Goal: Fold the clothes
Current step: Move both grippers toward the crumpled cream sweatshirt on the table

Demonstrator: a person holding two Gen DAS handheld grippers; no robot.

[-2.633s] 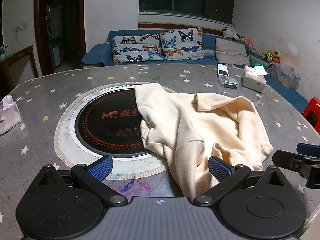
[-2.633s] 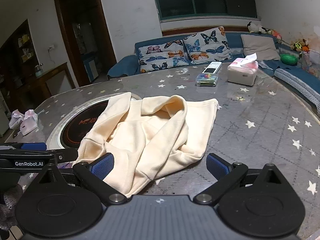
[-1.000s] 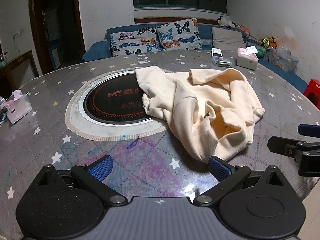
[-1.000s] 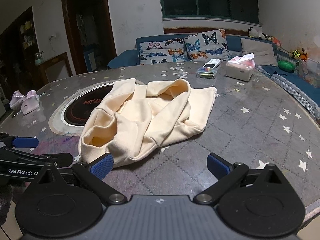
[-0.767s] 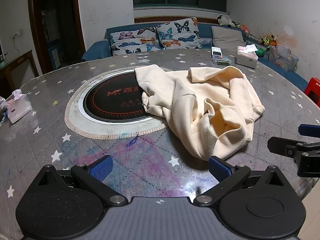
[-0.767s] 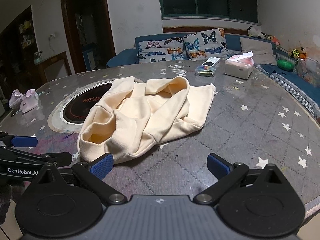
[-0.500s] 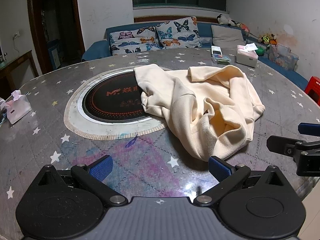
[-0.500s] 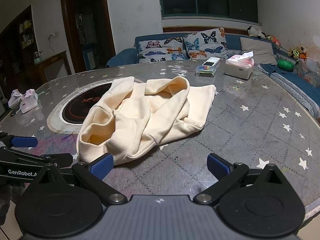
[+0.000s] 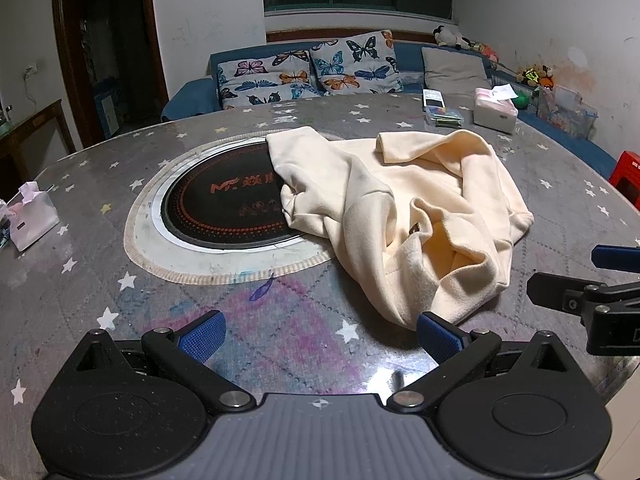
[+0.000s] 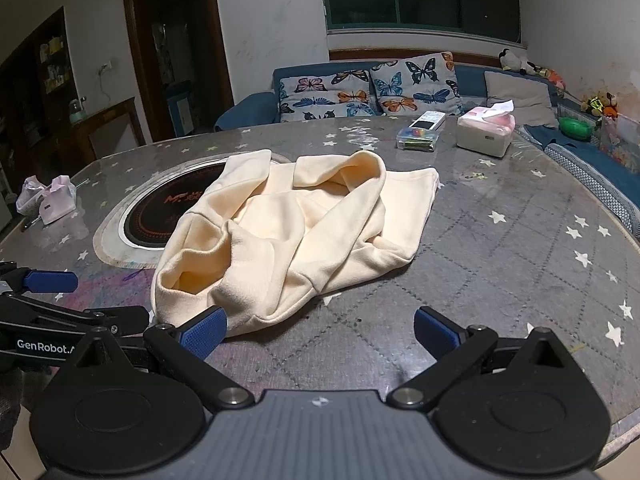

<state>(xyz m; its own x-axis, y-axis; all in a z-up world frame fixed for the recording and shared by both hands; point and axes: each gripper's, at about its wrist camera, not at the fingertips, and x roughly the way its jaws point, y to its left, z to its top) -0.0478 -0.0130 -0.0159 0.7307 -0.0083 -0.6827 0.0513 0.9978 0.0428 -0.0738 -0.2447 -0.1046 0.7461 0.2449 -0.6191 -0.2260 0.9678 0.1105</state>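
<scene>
Cream fleece, a crumpled hooded sweatshirt [image 9: 404, 216], lies in a heap on the grey star-printed round table [image 9: 80, 280], its far edge draped over the black induction hob disc [image 9: 224, 208] set in the tabletop. Since 2.6 s ago I have drawn both tools back toward the near table edge: the garment then sat right between my left fingers, and now it lies ahead of them, with only its near hem just beside the right-hand pad. Over the last half second almost nothing has shifted. I read that as a release and a step back to look over the pile, so folding has hardly begun; the cloth is bunched, with an open cuff or hem facing me.

My left gripper [image 9: 320, 332] is held low and level over the purple-stained patch of table, jaws spread wide and empty. My right gripper [image 10: 320, 330] sits alongside at similar height, also spread wide with nothing in it, its left pad at the garment's nearest fold.
</scene>
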